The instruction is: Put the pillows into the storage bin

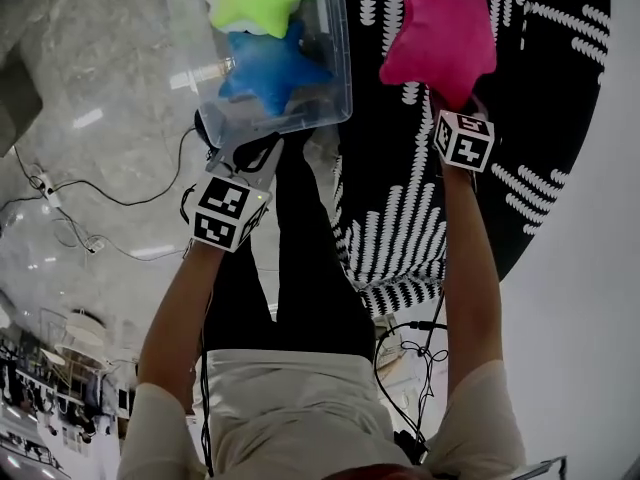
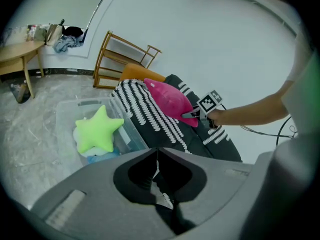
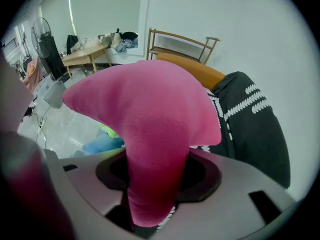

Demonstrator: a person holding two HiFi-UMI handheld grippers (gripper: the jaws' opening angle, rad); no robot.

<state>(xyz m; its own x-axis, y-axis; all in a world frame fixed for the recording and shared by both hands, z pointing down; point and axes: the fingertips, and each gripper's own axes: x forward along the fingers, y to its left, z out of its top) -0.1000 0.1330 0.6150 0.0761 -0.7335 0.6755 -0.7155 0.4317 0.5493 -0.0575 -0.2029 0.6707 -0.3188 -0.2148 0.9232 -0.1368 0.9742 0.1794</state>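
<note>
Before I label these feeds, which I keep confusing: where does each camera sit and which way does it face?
Head view: on the person's head, facing steeply down at the storage bin and patterned cushion; both forearms and legs show.
Left gripper view: on the left gripper, looking along its shut fingers toward the bin; the right forearm shows.
Right gripper view: on the right gripper, looking along fingers clamping the pink star pillow.
Shared: all three show that pillow and the green star pillow.

Even, bright room light is filling every view. Glare is shining on the glossy floor (image 1: 90,68) beside the fingers of the left gripper (image 2: 157,170). Edges are bending and darkening. The pink pillow (image 3: 150,134) between the fingers of the right gripper (image 3: 150,215) is looking blurred.
</note>
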